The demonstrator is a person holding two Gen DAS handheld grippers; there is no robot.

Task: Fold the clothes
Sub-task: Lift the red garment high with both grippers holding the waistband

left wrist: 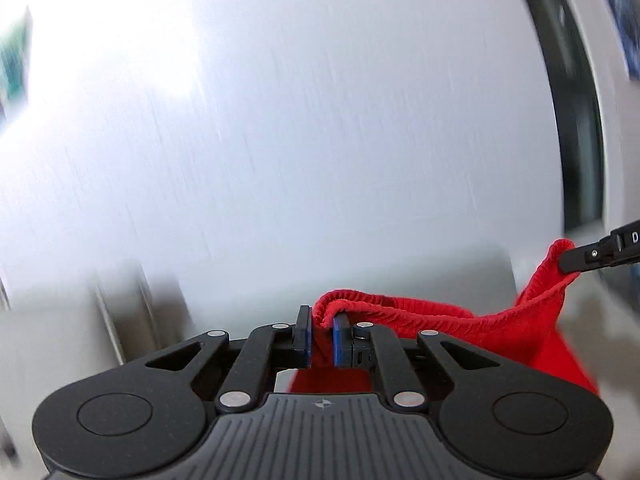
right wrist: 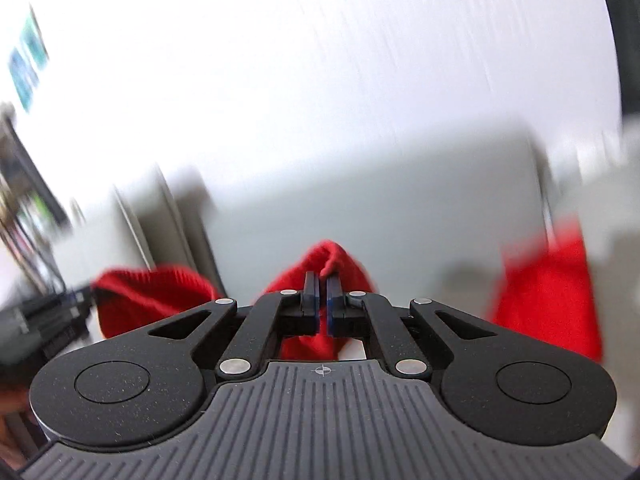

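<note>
A red garment [left wrist: 432, 320] with an elastic waistband hangs in the air between my two grippers. My left gripper [left wrist: 322, 322] is shut on one end of the waistband. The right gripper's fingers [left wrist: 592, 256] show at the right edge of the left wrist view, pinching the other end. In the right wrist view my right gripper [right wrist: 322, 286] is shut on a bunch of the red garment [right wrist: 332, 260]. More red cloth hangs at the left [right wrist: 152, 296] and right [right wrist: 548, 296]. Both views are motion-blurred.
A white wall [left wrist: 300, 120] fills the background. A pale grey sofa-like piece [right wrist: 400, 200] stands below it. A dark door or window frame [left wrist: 572, 120] runs down the right. The left gripper's body [right wrist: 44, 316] shows at the left edge of the right wrist view.
</note>
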